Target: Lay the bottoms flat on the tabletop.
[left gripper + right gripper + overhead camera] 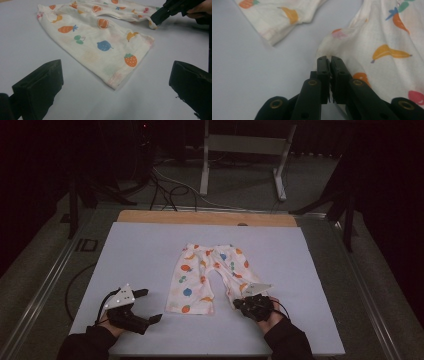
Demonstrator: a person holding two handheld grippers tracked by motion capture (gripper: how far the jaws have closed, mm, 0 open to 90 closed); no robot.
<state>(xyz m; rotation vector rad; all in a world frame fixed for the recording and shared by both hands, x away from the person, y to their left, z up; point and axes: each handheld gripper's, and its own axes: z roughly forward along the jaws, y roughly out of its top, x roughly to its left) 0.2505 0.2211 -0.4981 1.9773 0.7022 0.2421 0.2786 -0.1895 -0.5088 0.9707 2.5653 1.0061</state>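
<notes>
White cotton printed with fruit, the small trousers (pixel 207 277) lay flat near the middle of the pale sheet (pixel 130 255) that covered the table, waistband toward the far edge and both legs pointing back at you. Your right gripper (pixel 239 303) sat at the hem of the leg on your right, its jaws pressed together on the edge of that cloth; in the right gripper view the fabric (pixel 372 45) bunched up just ahead of the closed tips, beside a yellow banana print (pixel 388 52). Your left gripper (pixel 150 305) rested on the sheet near the front left, lying on its side, with its jaws spread wide and nothing between them. In the left gripper view the two black pads (pixel 40 86) stood well apart, and the hem of the other leg, with its strawberry print (pixel 130 60), lay just beyond them without touching. Your right gripper showed at the top right of that view, at the far hem.
</notes>
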